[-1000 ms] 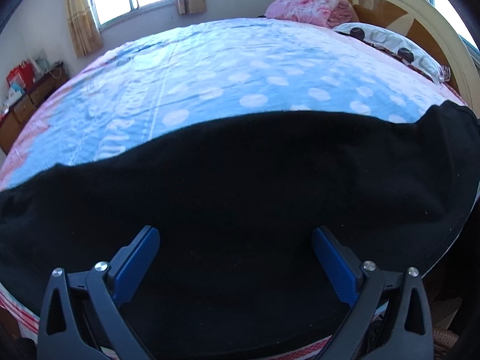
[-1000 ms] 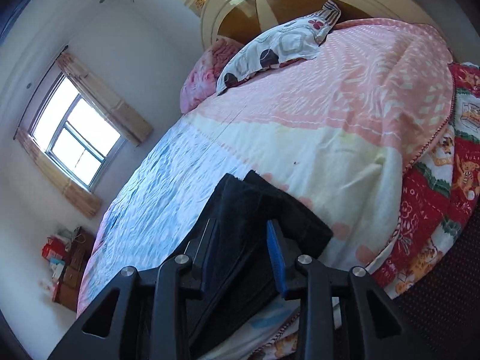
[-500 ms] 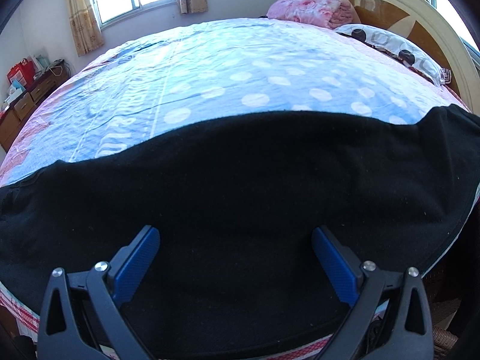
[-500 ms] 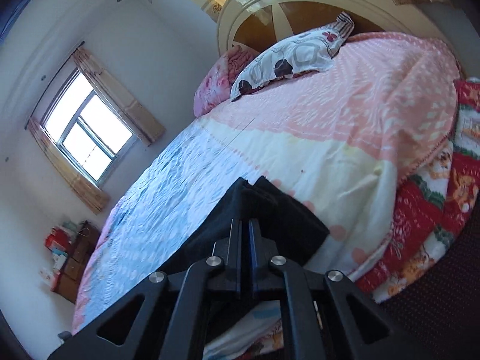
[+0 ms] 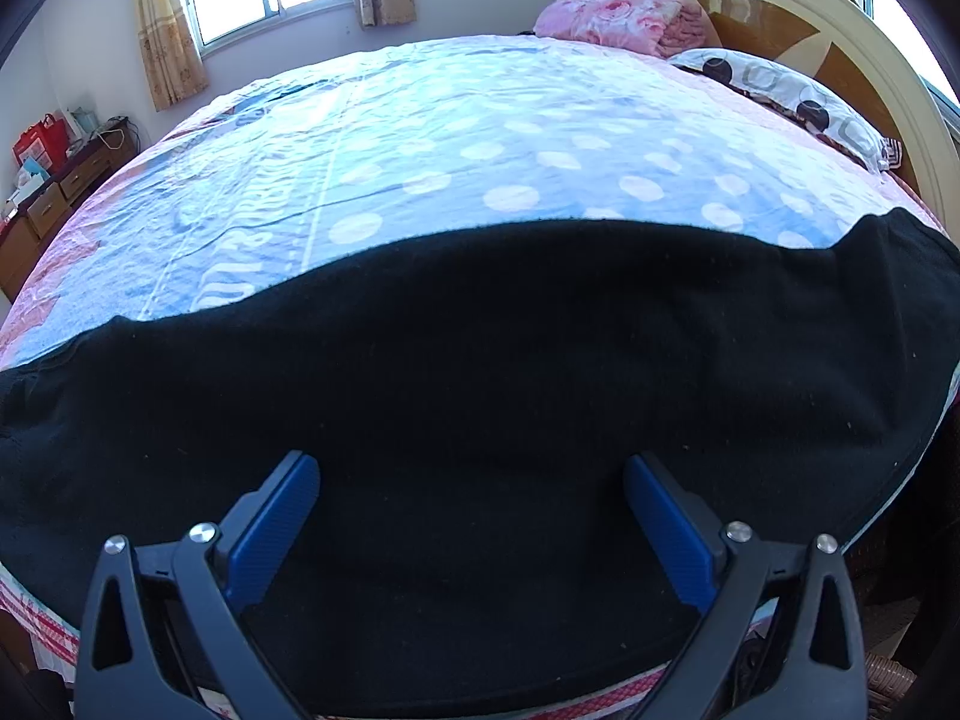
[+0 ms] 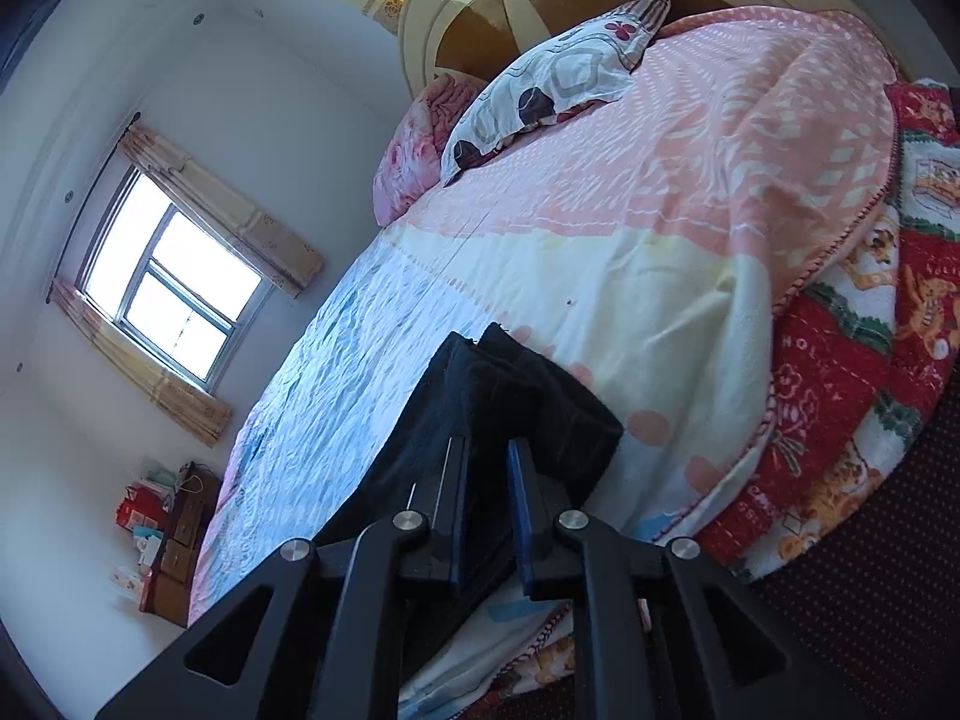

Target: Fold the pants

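Note:
The black pants (image 5: pixel 480 360) lie flat along the near edge of the bed and fill the lower half of the left wrist view. My left gripper (image 5: pixel 471 480) is wide open just above the cloth and holds nothing. In the right wrist view the pants' end (image 6: pixel 528 408) lies on the bed's near corner. My right gripper (image 6: pixel 487 450) is over that end with its jaws a narrow gap apart, the cloth between and under them. I cannot tell whether the cloth is pinched.
The bed cover (image 5: pixel 450 138) is blue with white dots, turning cream and pink (image 6: pixel 690 210) toward the headboard (image 6: pixel 480 18). Pillows (image 6: pixel 558 78) lie at the head. A red patterned blanket (image 6: pixel 840 390) hangs off the bed edge. A wooden dresser (image 5: pixel 60 186) stands by the window wall.
My right gripper closed fully on the pants' end half a second ago and has now opened to a narrow gap. The left gripper has stayed open and almost still.

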The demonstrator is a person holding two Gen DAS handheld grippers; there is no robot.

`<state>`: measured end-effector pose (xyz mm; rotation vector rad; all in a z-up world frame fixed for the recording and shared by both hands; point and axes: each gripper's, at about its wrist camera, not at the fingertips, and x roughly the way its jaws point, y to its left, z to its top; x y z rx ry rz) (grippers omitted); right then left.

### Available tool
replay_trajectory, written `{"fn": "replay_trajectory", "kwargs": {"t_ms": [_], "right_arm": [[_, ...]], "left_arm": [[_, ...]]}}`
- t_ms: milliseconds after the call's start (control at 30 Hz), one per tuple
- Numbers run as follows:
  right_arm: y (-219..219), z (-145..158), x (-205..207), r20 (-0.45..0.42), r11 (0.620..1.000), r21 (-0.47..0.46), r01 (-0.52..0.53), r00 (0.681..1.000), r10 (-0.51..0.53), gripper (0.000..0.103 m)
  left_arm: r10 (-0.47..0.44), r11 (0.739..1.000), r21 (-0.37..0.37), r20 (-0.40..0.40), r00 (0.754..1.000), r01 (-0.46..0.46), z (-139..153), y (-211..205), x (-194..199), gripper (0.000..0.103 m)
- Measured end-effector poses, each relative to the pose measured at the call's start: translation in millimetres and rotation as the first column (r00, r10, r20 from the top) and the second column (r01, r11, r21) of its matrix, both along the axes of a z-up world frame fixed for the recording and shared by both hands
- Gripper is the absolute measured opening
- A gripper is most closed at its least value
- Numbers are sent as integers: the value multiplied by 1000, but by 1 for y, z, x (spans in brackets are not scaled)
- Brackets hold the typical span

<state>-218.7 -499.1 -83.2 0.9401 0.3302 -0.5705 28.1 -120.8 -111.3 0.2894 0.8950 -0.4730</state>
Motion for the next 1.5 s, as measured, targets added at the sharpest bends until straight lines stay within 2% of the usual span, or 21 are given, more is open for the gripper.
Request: {"fn": "replay_trajectory", "kwargs": {"t_ms": [300, 467, 600, 633, 667, 733, 867, 1000, 1033, 1100, 1167, 1200, 1233, 1267, 1300, 1367, 1500], "right_arm": [[3, 3, -6, 17, 1000, -17, 13, 1000, -13, 31], [-9, 5, 8, -9, 999, -51, 3, 1000, -3, 32], [-7, 9, 30, -82, 993, -116, -25, 997, 16, 32], [-5, 11, 33, -101, 991, -134, -28, 995, 14, 23], [-2, 12, 34, -111, 988, -149, -32, 994, 16, 7], [3, 14, 29, -100, 987, -155, -41, 995, 26, 6], [10, 21, -3, -84, 977, -209, 36, 995, -55, 6], [-4, -2, -15, -60, 992, -127, 6, 998, -13, 7], [-5, -3, -17, -39, 991, -131, 0, 999, -5, 7], [-11, -2, -20, -16, 997, -82, -9, 1000, 8, 8], [-16, 1, -36, 37, 999, -27, 47, 998, -46, 15], [-15, 5, -44, 54, 995, -40, 87, 995, -85, 19], [-15, 9, -53, 68, 990, -67, 125, 990, -120, 37], [-13, 13, -60, 84, 983, -101, 152, 986, -143, 60], [-13, 15, -64, 97, 979, -120, 165, 983, -154, 67], [-13, 17, -66, 118, 976, -133, 173, 981, -157, 69], [-16, 13, -38, 37, 976, -186, 116, 993, -111, 69]], "left_arm": [[5, 1000, -5, -8, 1000, -5, 0, 0, 0, 103], [6, 1000, -4, -9, 1000, -6, 0, -1, -2, 103], [4, 1000, -4, -9, 1000, -4, 0, -1, -2, 103], [4, 1000, -5, -9, 1000, -4, 0, -1, -2, 103], [4, 1000, -5, -9, 1000, -4, 0, -1, -2, 103], [4, 1000, -5, -9, 1000, -4, 0, -1, -2, 103], [6, 1000, -7, -11, 1000, -6, 0, 0, -2, 103], [3, 1000, 0, -6, 1000, -3, 0, -1, -3, 103], [3, 1000, 1, -7, 1000, -3, 1, -1, -3, 103], [8, 1000, -1, -10, 1000, -9, 2, 1, -2, 103], [22, 1000, -8, 0, 1000, -22, 5, 4, -2, 103], [26, 1000, -14, 10, 1000, -26, 8, 6, -2, 103], [28, 999, -17, 17, 999, -28, 10, 7, -2, 103], [30, 999, -20, 27, 999, -30, 13, 8, -3, 103], [31, 999, -22, 32, 999, -31, 14, 8, -3, 103], [30, 999, -28, 36, 999, -29, 16, 9, -3, 103], [24, 1000, -21, 36, 999, -23, 16, 10, -2, 103]]}}
